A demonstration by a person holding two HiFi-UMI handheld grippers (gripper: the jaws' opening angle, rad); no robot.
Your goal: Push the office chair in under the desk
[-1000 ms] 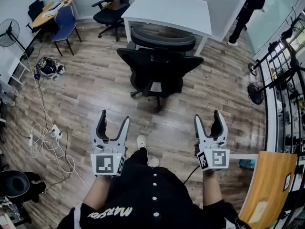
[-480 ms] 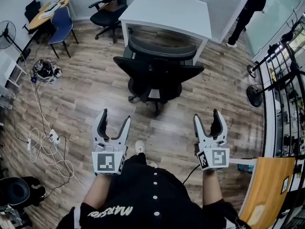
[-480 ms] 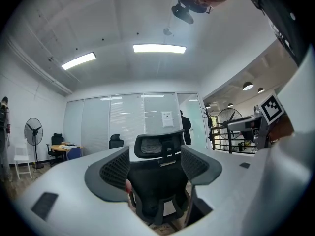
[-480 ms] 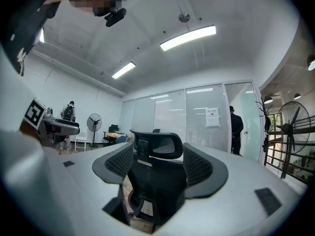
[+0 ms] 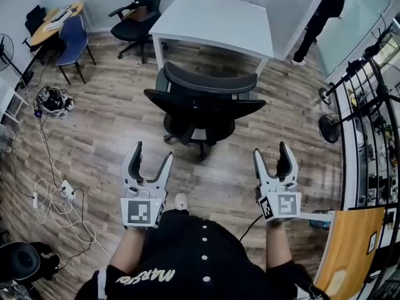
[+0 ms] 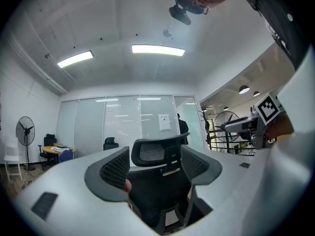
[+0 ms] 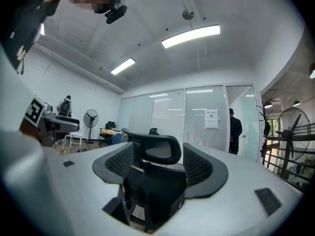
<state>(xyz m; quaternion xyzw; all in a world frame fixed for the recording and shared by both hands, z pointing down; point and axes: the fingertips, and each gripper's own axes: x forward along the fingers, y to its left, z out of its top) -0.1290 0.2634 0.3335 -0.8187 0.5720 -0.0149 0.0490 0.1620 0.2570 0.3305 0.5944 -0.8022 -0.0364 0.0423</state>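
Note:
The black office chair (image 5: 203, 108) stands on the wood floor with its back toward me and its headrest (image 5: 209, 79) near the front edge of the white desk (image 5: 215, 20); its seat is out from under the desk. My left gripper (image 5: 152, 154) and right gripper (image 5: 271, 150) are held side by side short of the chair, both open and empty, touching nothing. In the left gripper view the chair (image 6: 157, 181) shows between the jaws of the left gripper (image 6: 155, 168). In the right gripper view the chair (image 7: 150, 183) fills the gap of the right gripper (image 7: 157, 163).
A second black chair (image 5: 134, 11) and a blue chair (image 5: 74, 39) stand at the back left by a round wooden table (image 5: 55, 17). Cables and a power strip (image 5: 56, 189) lie on the floor at left. A person (image 5: 319, 8) stands back right; fans (image 5: 328, 127) and racks line the right side.
The chair and desk have drawn closer and lower in the head view as I step forward. Both grippers keep the same open pose in front of me.

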